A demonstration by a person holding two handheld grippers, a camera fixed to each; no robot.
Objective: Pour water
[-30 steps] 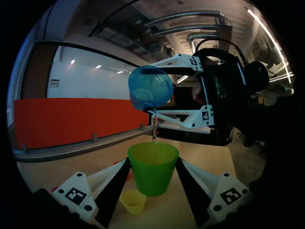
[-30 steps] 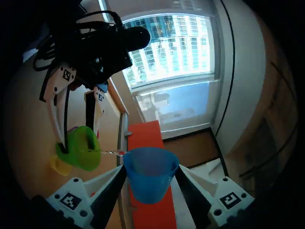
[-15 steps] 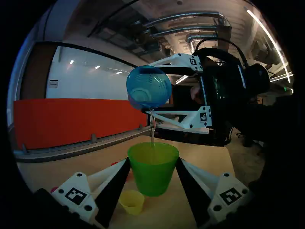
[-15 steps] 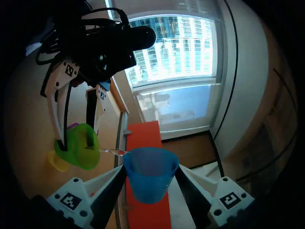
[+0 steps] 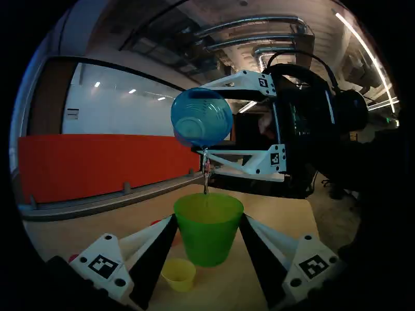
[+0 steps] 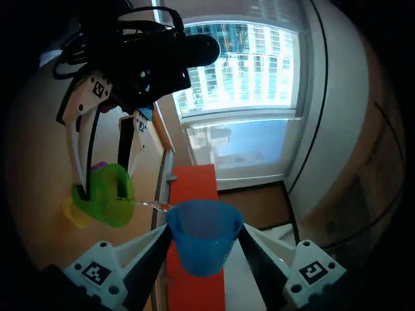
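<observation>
In the left gripper view my left gripper (image 5: pixel 207 236) is shut on an upright green cup (image 5: pixel 208 228), held above the wooden table (image 5: pixel 280 207). Above it the right gripper (image 5: pixel 205 124) holds a blue cup (image 5: pixel 201 116) tipped on its side, mouth toward the camera. A thin stream of water (image 5: pixel 206 176) falls from its lip into the green cup. In the right gripper view my right gripper (image 6: pixel 205 236) is shut on the blue cup (image 6: pixel 204 236). The stream (image 6: pixel 150 205) runs left to the green cup (image 6: pixel 104 196), gripped by the left gripper (image 6: pixel 106 194).
A small yellow cup (image 5: pixel 178 273) stands on the table below the green cup, with red and pink things partly hidden behind my left finger. An orange wall panel (image 5: pixel 104 160) and a rail run along the table's far edge. A bright window (image 6: pixel 238 88) lies beyond.
The blue cup has shifted slightly left and tipped a little more. The stream keeps falling into the green cup. The green cup has stayed put.
</observation>
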